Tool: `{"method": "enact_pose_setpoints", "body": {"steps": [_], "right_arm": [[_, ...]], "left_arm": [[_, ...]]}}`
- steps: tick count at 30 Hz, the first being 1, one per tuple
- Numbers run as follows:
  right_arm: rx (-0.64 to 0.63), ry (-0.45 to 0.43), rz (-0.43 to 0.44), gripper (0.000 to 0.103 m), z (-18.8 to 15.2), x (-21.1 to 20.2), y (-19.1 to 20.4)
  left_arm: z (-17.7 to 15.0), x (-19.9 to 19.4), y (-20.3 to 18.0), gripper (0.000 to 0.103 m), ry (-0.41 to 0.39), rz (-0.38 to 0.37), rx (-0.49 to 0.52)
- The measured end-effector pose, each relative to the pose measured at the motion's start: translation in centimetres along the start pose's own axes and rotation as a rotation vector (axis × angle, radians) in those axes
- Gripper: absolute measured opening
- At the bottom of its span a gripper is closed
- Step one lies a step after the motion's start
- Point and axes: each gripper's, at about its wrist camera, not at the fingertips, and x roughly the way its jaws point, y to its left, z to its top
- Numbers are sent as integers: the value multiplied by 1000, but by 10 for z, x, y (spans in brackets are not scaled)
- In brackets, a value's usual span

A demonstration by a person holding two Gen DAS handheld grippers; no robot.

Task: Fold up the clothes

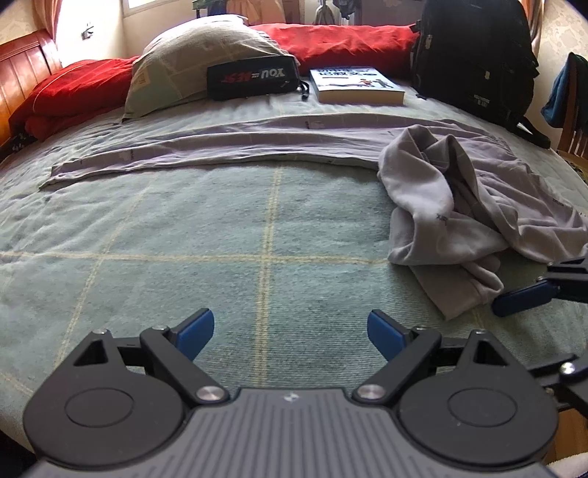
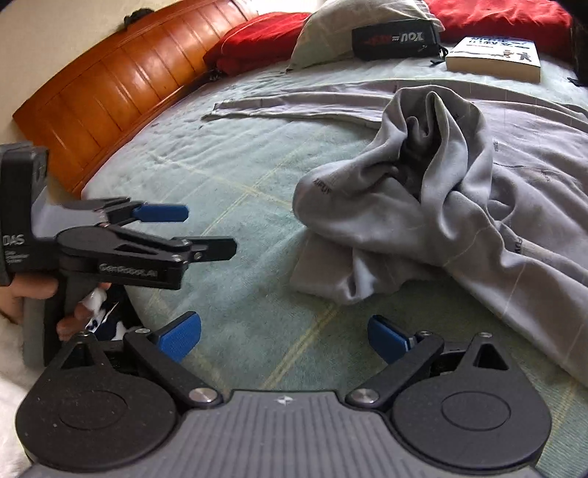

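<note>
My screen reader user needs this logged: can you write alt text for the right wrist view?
A crumpled grey garment lies on a green checked bedspread, just ahead of the open, empty right tool. The left tool, also open, reaches in from the left edge. A book and pillow sit at the far side.

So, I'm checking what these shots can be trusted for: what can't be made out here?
- Crumpled grey cotton garment: its type, both views; bunched folds hide its shape.
- Black fabric backpack: left wrist view, top cut off by the edge.
- White paperback book: cover text too small.
- Right gripper: left wrist view, mostly cut off by the edge.
</note>
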Motion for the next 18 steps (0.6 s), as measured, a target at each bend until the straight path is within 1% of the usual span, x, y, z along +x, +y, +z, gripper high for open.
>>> {"method": "enact_pose_setpoints", "body": {"steps": [5,7,9,10,11,12,14,15,16,18], "right_arm": [[2,-81,-7,99,1,13,-7],[46,-119,10,96,-1,13,-15],[104,-148,32,89,-4,9,-26],[125,-160,39,83,-6,7,-31],[135,-168,40,74,-9,5,-35],[154,-176,37,69,-11,3,-39],[216,-195,33,52,-16,-1,-48],[250,-206,36,49,-18,-3,-53],[280,-218,38,42,-21,-3,-57],[313,-246,45,40,-25,0,-62]], "left_arm": [[-2,-1,4,91,-2,0,-9],[-3,-1,7,91,0,2,-13],[-4,0,9,91,3,7,-23],[-5,0,11,91,5,8,-30],[-5,1,12,91,7,7,-36],[-5,0,12,91,7,6,-38],[-6,0,12,91,4,1,-37],[-6,-1,12,90,2,-1,-35],[-6,-2,12,91,-1,-5,-34],[-6,-2,12,91,-3,-13,-35]]}}
